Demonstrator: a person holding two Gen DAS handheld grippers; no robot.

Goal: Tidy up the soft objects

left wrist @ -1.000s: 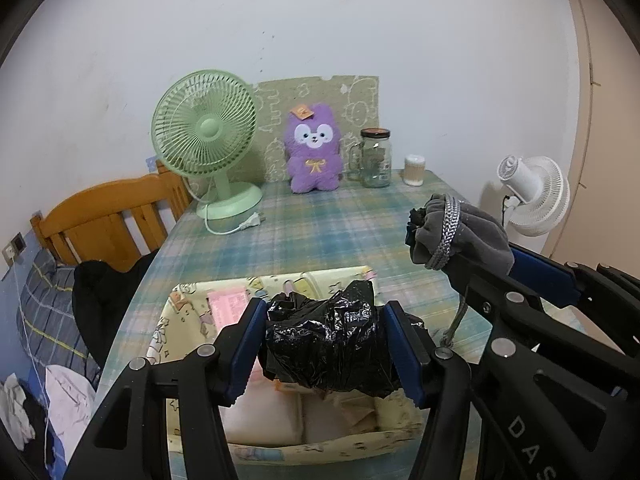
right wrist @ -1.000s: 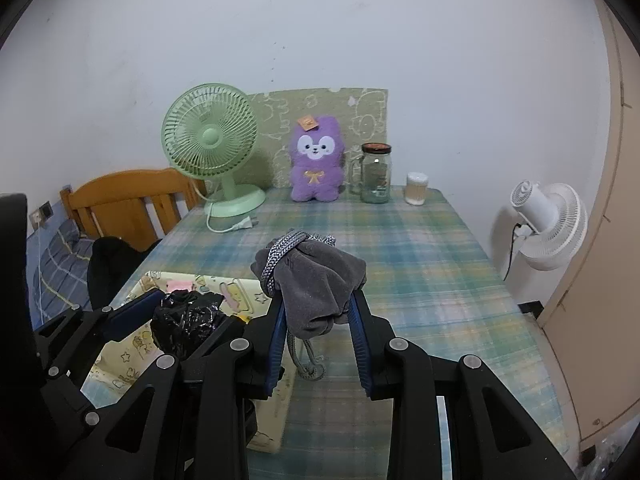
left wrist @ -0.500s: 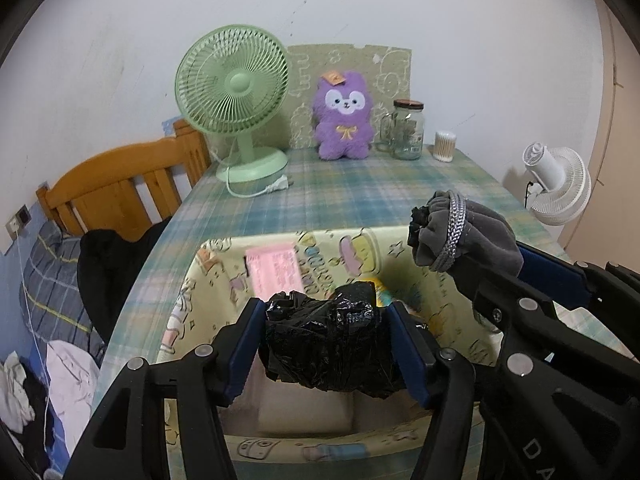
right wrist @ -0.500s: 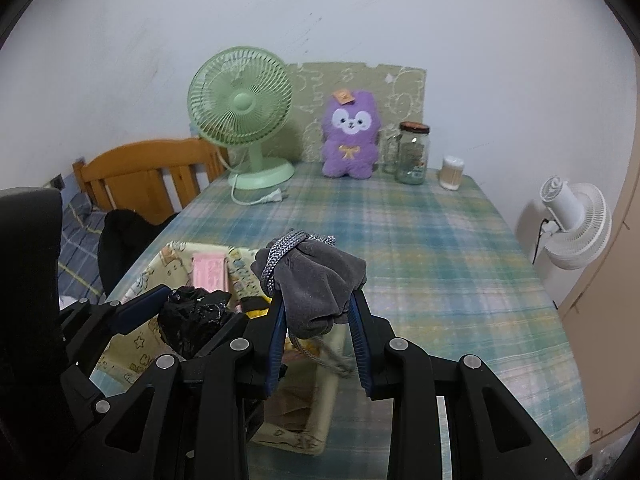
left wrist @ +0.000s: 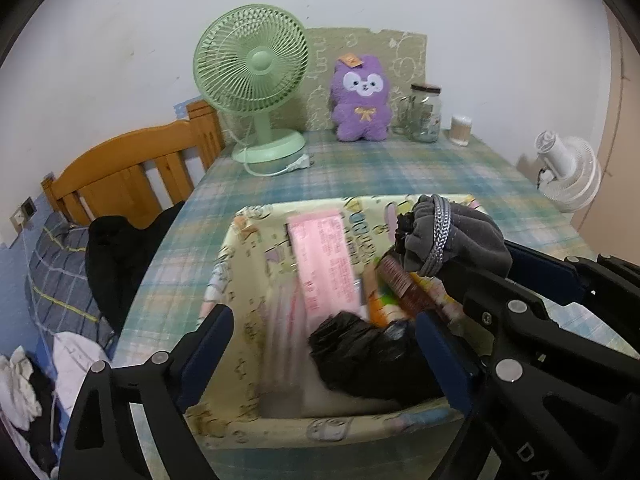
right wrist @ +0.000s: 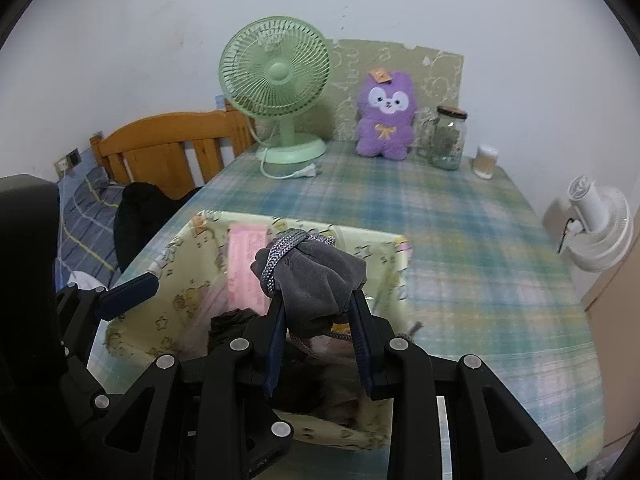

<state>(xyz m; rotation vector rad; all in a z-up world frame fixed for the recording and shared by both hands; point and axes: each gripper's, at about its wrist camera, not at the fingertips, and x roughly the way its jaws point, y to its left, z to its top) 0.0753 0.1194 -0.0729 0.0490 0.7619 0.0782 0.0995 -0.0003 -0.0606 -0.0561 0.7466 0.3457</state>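
Over the plaid-clothed table (left wrist: 400, 168), both grippers are hanging above a pale yellow fabric storage bin (left wrist: 248, 272) printed with cartoon figures. The left gripper (left wrist: 324, 356) is standing with its jaws spread wide; they have just been opening, and the crumpled black plastic bag (left wrist: 368, 356) is lying between them, down in the bin, resting against the right-hand blue pad while the left-hand pad is standing clear of it. Beside the bag, inside the bin, a pink printed packet (left wrist: 324, 252) and some colourful snack wrappers (left wrist: 404, 288) are lying, blurred.

The right gripper (right wrist: 318, 320) is clenching a grey drawstring pouch (right wrist: 316, 276), its blue pads pressing on the pouch's sides; the gathered neck, wound with a silver-grey braided cord (right wrist: 280, 260), is pointing up and to the left. A loose end of the cord is dangling below the pads. The pouch is being held above the bin's near right part, not touching its contents as far as can be told.

At the table's far end a green desk fan (left wrist: 256, 80), a purple plush toy (left wrist: 360, 100), a glass jar (left wrist: 424, 112) and a small white container (left wrist: 460, 128) are standing along the wall. A white fan (left wrist: 568, 172) is standing off to the right, and a wooden headboard (left wrist: 132, 164) is showing to the left.
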